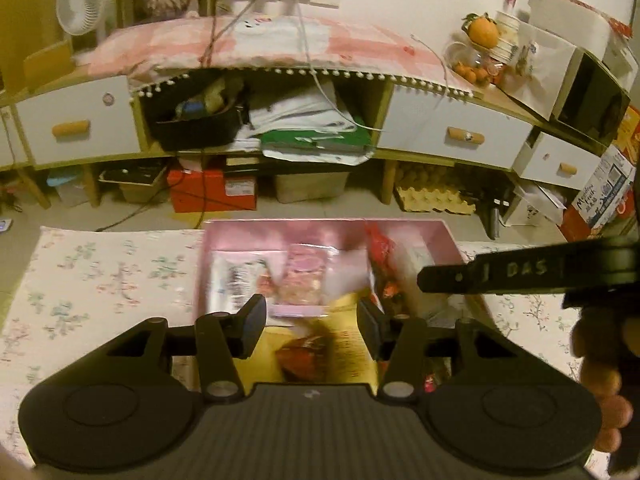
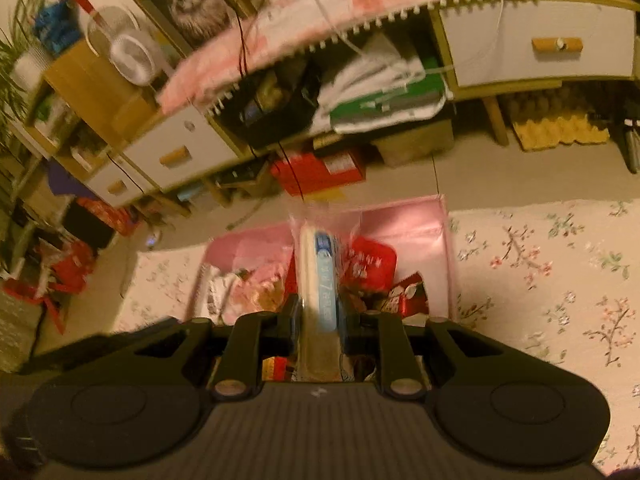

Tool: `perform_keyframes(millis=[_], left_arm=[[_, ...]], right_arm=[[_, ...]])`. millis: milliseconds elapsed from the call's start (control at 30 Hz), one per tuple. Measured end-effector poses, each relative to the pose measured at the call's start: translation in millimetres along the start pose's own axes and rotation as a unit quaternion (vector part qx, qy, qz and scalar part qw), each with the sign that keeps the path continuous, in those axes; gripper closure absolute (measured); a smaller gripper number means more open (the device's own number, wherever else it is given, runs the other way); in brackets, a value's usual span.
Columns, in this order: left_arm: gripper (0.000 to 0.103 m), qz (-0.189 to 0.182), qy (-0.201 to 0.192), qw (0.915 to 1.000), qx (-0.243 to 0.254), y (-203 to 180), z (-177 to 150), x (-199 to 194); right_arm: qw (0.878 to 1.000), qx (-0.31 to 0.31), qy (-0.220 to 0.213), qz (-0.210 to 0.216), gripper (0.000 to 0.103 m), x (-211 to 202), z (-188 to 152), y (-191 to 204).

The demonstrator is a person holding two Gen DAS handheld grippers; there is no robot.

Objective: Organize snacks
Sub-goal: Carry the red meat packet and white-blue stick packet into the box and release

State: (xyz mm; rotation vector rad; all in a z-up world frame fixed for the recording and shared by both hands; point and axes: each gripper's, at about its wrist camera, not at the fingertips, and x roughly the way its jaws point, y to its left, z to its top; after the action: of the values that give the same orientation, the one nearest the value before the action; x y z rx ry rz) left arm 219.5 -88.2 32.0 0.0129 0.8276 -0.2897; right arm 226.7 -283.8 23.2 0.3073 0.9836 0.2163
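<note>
An open pink box (image 1: 404, 227) sits on a flowered cloth (image 1: 100, 276) and holds several snack packets, among them a pink one (image 1: 301, 280) and red ones (image 1: 380, 256). My left gripper (image 1: 310, 324) hangs open over the box's near side. A blurred yellow packet (image 1: 320, 332) lies under the gap between its jaws and reaches past the left finger. My right gripper (image 2: 318, 320) is shut on a long white-and-blue packet (image 2: 324, 280) in clear wrap, which points forward over the pink box (image 2: 404, 220). One finger of the right gripper (image 1: 480, 276) crosses the left wrist view at right.
Beyond the box is bare floor, then a low wooden cabinet (image 1: 460, 136) with white drawers, an open shelf of papers, and boxes and egg trays (image 1: 434, 196) beneath it. The flowered cloth (image 2: 540, 272) spreads to both sides of the box. A hand (image 1: 600, 364) shows at right.
</note>
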Motion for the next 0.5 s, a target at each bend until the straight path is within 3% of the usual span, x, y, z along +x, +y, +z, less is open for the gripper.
perform_keyframes(millis=[33, 100, 233, 500], left_arm=[[0.047, 0.001, 0.0, 1.0, -0.002, 3.6, -0.4, -2.5], [0.046, -0.001, 0.002, 0.9999, -0.01, 11.5, -1.4, -7.3], [0.046, -0.007, 0.013, 0.9996, -0.026, 24.0, -5.0, -14.2], [0.043, -0.006, 0.039, 0.9989, -0.025, 28.3, -27.0, -37.9]], right_arm=[[1.0, 0.0, 0.001, -0.013, 0.064, 2.1, -1.2, 2.2], [0.999, -0.007, -0.006, -0.04, 0.051, -0.1, -3.7, 5.9], [0.999, -0.004, -0.021, -0.038, 0.056, -16.0, -9.7, 5.2], [0.999, -0.012, -0.023, -0.042, 0.057, -50.3, -27.5, 7.3]])
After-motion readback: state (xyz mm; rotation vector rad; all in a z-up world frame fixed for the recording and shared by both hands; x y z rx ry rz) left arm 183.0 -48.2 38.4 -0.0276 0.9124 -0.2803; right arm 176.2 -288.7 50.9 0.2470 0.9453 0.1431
